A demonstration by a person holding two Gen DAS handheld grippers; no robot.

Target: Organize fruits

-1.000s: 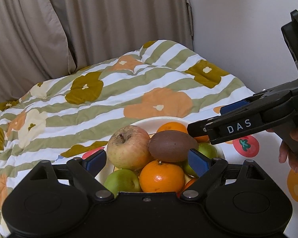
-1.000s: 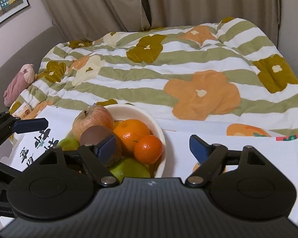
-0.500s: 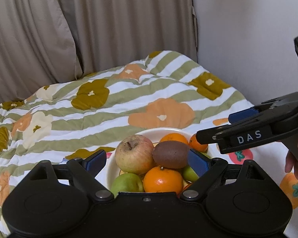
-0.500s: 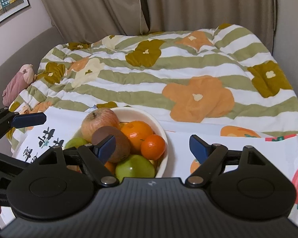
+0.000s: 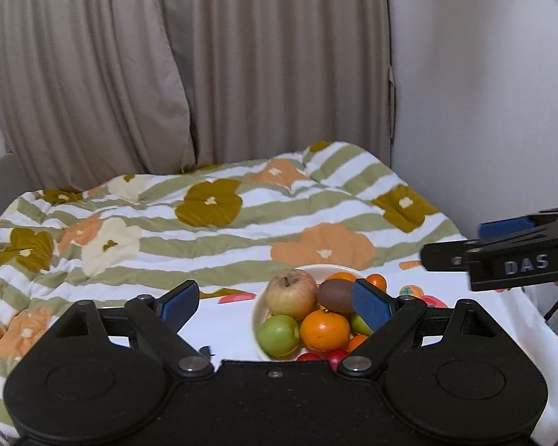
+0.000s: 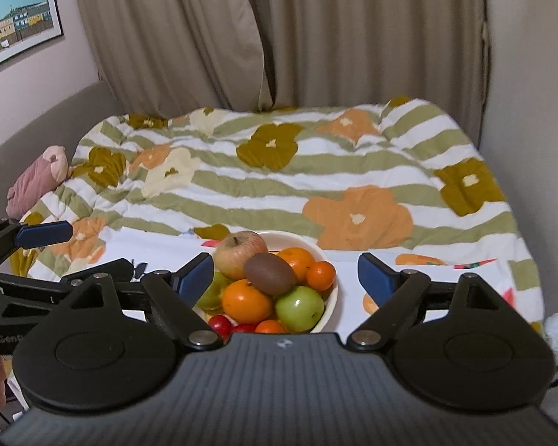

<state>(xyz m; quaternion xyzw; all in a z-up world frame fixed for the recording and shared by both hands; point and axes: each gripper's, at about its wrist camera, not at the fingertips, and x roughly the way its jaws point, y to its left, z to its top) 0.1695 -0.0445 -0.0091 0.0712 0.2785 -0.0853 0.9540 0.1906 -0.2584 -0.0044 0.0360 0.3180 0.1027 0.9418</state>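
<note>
A white bowl (image 5: pixel 257 314) (image 6: pixel 331 290) on a white printed cloth holds a pile of fruit: a reddish apple (image 5: pixel 291 294) (image 6: pixel 239 252), a brown kiwi (image 5: pixel 335 294) (image 6: pixel 269 273), oranges (image 5: pixel 324 329) (image 6: pixel 246 304), green apples (image 5: pixel 279 335) (image 6: pixel 299 307) and small red fruits (image 6: pixel 219 324). My left gripper (image 5: pixel 275 303) is open and empty, held back above the bowl's near side. My right gripper (image 6: pixel 285 277) is open and empty, also raised behind the bowl. Each gripper shows in the other's view, the right one (image 5: pixel 502 252) at right, the left one (image 6: pixel 37 256) at left.
The bowl's cloth (image 6: pixel 353 271) lies at the near edge of a bed with a striped floral quilt (image 5: pixel 204 223). Beige curtains (image 5: pixel 186 74) hang behind, a white wall (image 5: pixel 483 93) stands at right. A pink plush toy (image 6: pixel 37 182) lies at the bed's left.
Both grippers have pulled back and up from the bowl, which now looks smaller and lower in both views. Both stay open and empty. The fruit has not moved.
</note>
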